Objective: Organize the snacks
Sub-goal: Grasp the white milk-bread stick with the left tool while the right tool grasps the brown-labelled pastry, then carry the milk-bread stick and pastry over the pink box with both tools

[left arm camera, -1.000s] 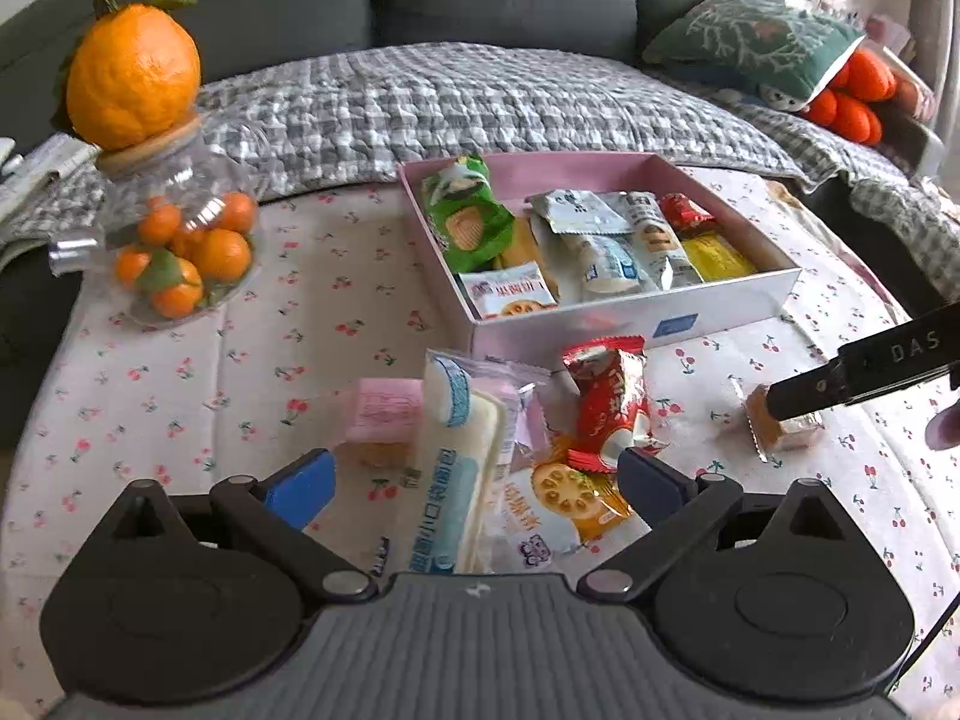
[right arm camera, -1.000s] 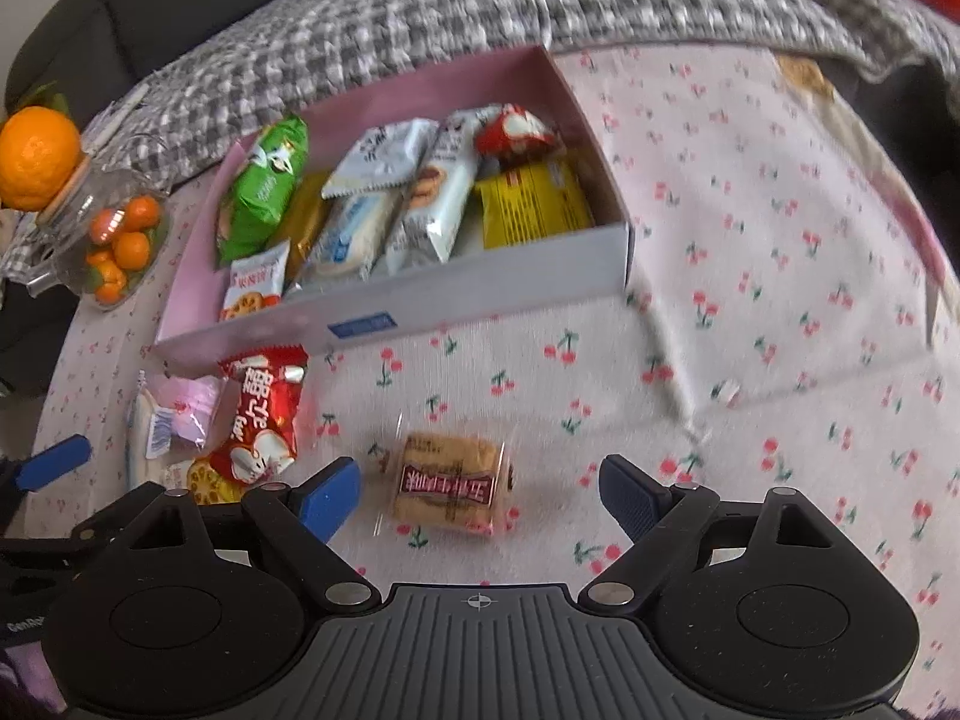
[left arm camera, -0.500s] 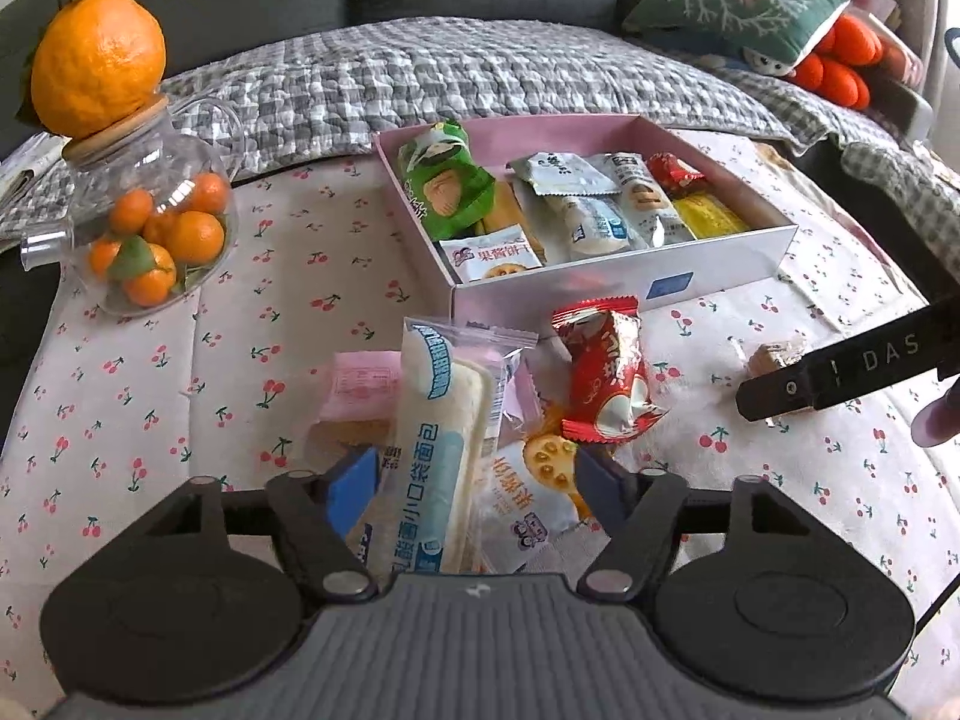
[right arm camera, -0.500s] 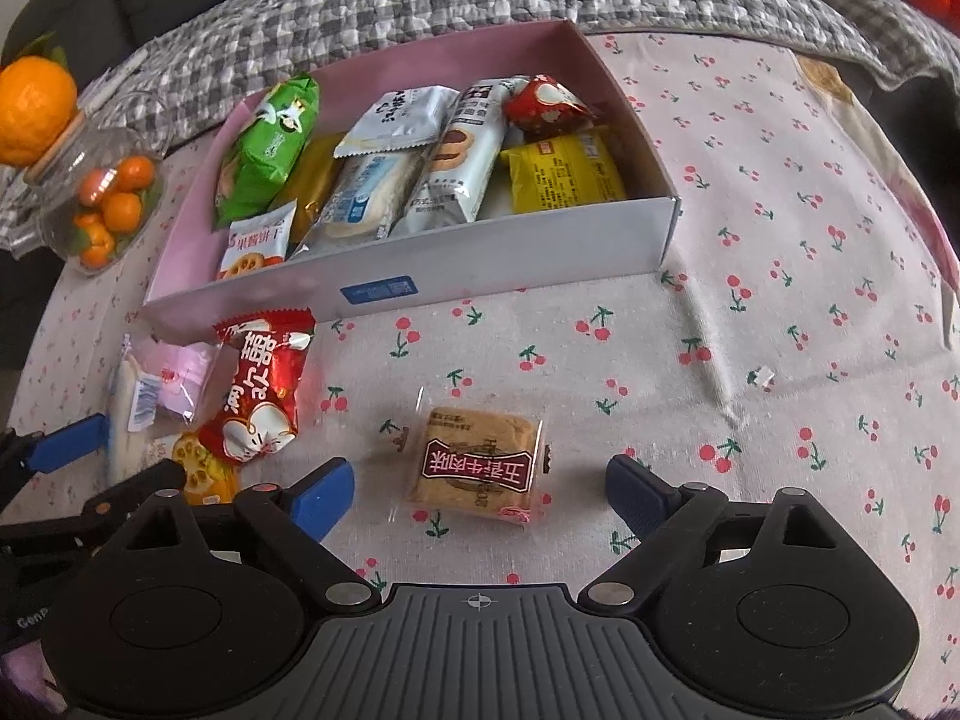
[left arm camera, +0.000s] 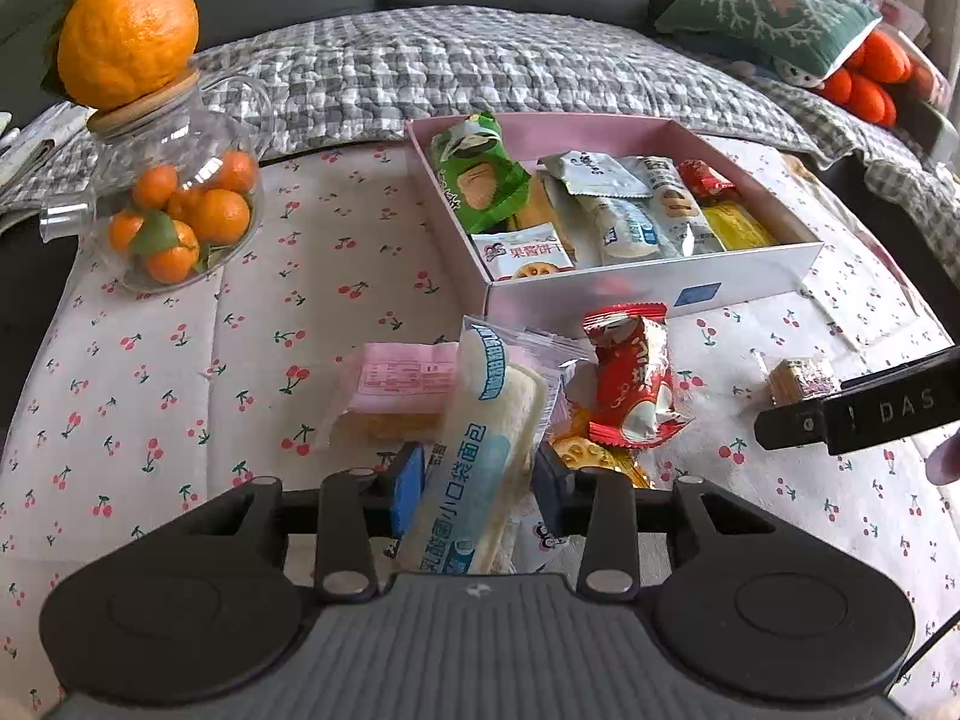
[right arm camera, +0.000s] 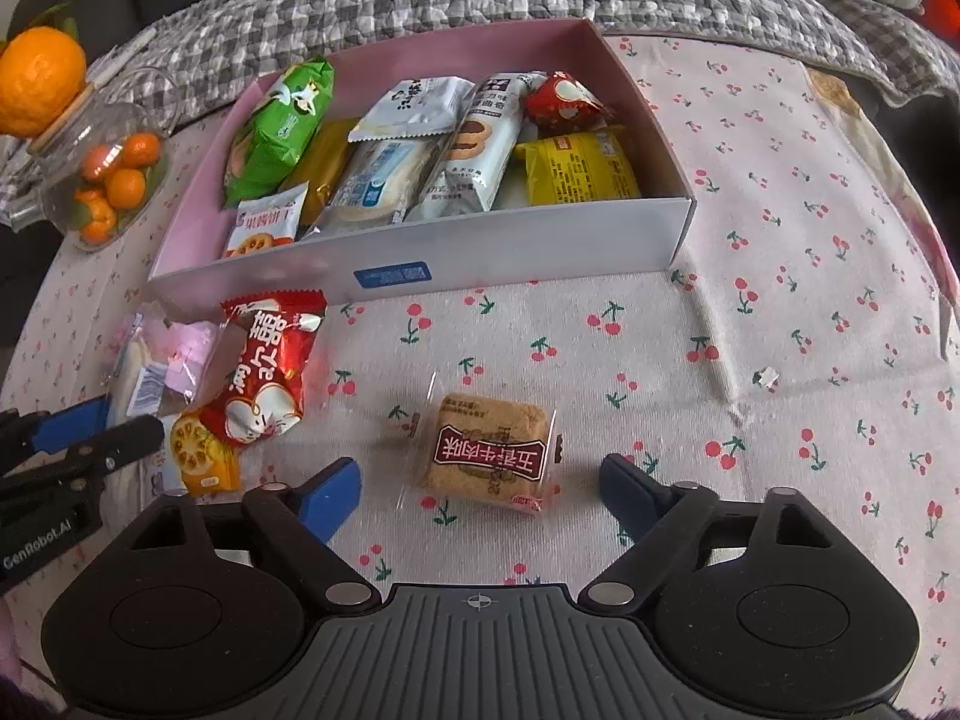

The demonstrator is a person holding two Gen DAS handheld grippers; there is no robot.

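A pink-lined white box (left arm camera: pixel 750 270) (right arm camera: pixel 540 246) holds several snack packets. In front of it lie a red packet (left arm camera: pixel 633 384) (right arm camera: pixel 267 372), a pink packet (left arm camera: pixel 402 372) and an orange biscuit packet (left arm camera: pixel 591 456). My left gripper (left arm camera: pixel 478 489) is closing its jaws on a long white bread packet (left arm camera: pixel 486 420), and both blue pads press its sides. To the right lies a brown cake packet (right arm camera: pixel 489 456) (left arm camera: pixel 801 378). My right gripper (right arm camera: pixel 480 489) straddles it with its jaws closing, and the pads stand apart from the wrapper.
A glass jar of mandarins (left arm camera: pixel 174 216) with a big orange (left arm camera: pixel 129 24) on its lid stands at the table's left. Behind the cherry-print tablecloth (right arm camera: pixel 780 240) is a sofa with a grey checked quilt (left arm camera: pixel 480 66) and a green cushion (left arm camera: pixel 762 12).
The left jaws have come in from wide apart onto the sides of the bread packet. The right gripper has shifted slightly around the cake packet, with its jaws a little narrower.
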